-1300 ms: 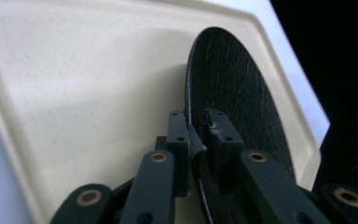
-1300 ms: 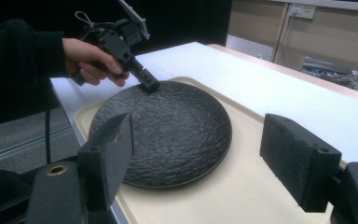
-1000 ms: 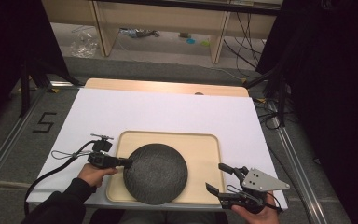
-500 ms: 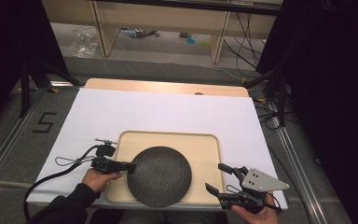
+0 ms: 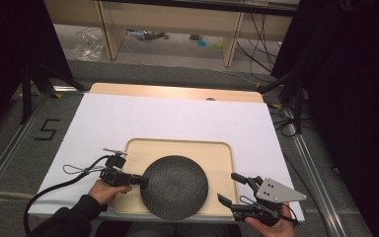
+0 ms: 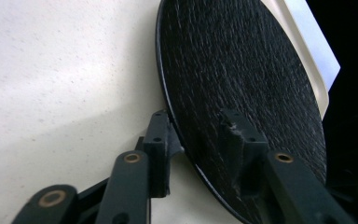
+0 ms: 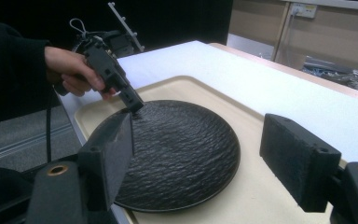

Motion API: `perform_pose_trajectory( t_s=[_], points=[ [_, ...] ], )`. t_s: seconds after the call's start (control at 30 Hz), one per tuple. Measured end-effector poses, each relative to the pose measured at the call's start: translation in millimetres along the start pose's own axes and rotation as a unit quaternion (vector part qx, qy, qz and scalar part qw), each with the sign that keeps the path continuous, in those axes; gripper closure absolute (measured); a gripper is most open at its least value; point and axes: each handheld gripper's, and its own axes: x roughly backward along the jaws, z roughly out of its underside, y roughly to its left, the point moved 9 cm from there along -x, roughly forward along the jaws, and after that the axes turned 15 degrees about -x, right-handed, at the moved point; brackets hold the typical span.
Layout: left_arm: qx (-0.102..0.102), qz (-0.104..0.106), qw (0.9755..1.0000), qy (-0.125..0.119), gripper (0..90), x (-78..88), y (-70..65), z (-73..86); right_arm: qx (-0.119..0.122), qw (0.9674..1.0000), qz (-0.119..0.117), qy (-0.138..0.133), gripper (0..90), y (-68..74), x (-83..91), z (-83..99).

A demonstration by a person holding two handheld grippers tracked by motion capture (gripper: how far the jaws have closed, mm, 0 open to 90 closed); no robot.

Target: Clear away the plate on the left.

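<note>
A round black textured plate (image 5: 175,186) lies flat on a cream tray (image 5: 177,148) near the table's front edge. My left gripper (image 5: 143,180) reaches in from the left at the plate's left rim. In the left gripper view the rim of the plate (image 6: 242,70) passes between the jaws, which have just been opening and stand a little apart from it. My right gripper (image 5: 227,186) is held at the tray's front right corner, open, with nothing between its fingers. The right gripper view looks across the plate (image 7: 177,144) to the left gripper (image 7: 135,105).
A white sheet (image 5: 177,118) covers the wooden table (image 5: 177,91). A black cable (image 5: 54,190) trails from the left gripper over the front left edge. Wooden shelving (image 5: 168,19) stands on the floor beyond the table, and a "5" marker (image 5: 47,129) is at the left.
The plate has come down from a raised, tilted hold and now rests flat on the tray, shifted slightly right. The left gripper's jaws have widened at the rim. The right gripper has stayed put.
</note>
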Motion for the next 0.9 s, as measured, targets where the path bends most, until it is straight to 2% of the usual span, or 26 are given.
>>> perform_pose_trajectory(
  t_s=[0.03, 0.07, 0.1, 0.13, 0.2, 0.3, 0.33, 0.43, 0.57, 0.63, 0.67, 0.73, 0.83, 0.9],
  points=[
    [-0.006, 0.000, 0.9999, 0.009, 63.1, 2.9, 0.4, 0.5, 0.000, 1.0000, 0.000, 0.000, 27.2, -0.1, 0.1, 0.0],
    [-0.009, -0.003, 0.9999, 0.007, 61.8, 4.3, 1.3, -0.3, -0.002, 1.0000, 0.000, 0.001, 27.2, -0.1, 0.4, 0.2],
    [-0.002, -0.010, 0.9999, -0.005, 60.5, 5.3, 0.5, -3.2, -0.002, 1.0000, 0.000, -0.001, 27.2, -0.2, 0.1, 0.1],
    [-0.008, 0.001, 0.9999, -0.015, 60.5, 7.1, -0.8, -5.5, -0.004, 0.9999, -0.006, -0.007, 27.2, 0.8, -1.3, -0.6],
    [-0.001, -0.001, 0.9995, -0.032, 59.1, 9.2, -3.0, -9.4, 0.000, 1.0000, 0.005, 0.009, 27.2, -1.0, 1.8, 1.3],
    [-0.012, -0.014, 0.9997, -0.019, 54.4, 14.3, -0.1, -7.2, -0.001, 1.0000, 0.001, 0.001, 27.2, -0.4, 0.4, 0.4],
    [-0.006, -0.025, 0.9993, -0.026, 53.5, 15.2, 0.5, -8.9, -0.001, 1.0000, 0.001, 0.001, 27.2, -0.4, 0.4, 0.4],
    [-0.022, -0.045, 0.9981, -0.035, 50.7, 23.1, 3.3, -11.7, -0.002, 1.0000, 0.003, -0.004, 27.2, -0.3, -0.2, -0.2],
    [-0.042, -0.078, 0.9950, -0.047, 46.9, 33.7, 7.6, -15.0, -0.002, 0.9999, 0.009, 0.010, 27.1, -1.9, 1.9, 1.6],
    [-0.053, -0.087, 0.9935, -0.051, 46.2, 38.8, 8.8, -16.2, -0.005, 0.9999, 0.009, 0.009, 27.0, -1.7, 2.2, 1.5],
    [-0.055, -0.095, 0.9925, -0.054, 45.9, 41.0, 9.4, -17.1, -0.005, 0.9999, 0.000, -0.010, 27.0, -0.6, -1.2, -1.0],
    [-0.064, -0.106, 0.9909, -0.052, 44.4, 45.6, 10.6, -16.7, -0.006, 0.9999, 0.000, -0.011, 26.9, -0.6, -1.4, -1.0],
    [-0.072, -0.128, 0.9874, -0.058, 41.8, 52.4, 13.0, -17.5, -0.008, 1.0000, 0.001, -0.004, 26.8, -0.7, -0.5, 0.0],
    [-0.072, -0.136, 0.9862, -0.063, 41.0, 57.3, 13.0, -18.1, -0.008, 1.0000, 0.002, -0.002, 26.8, -0.9, 0.0, 0.1]
  ],
)
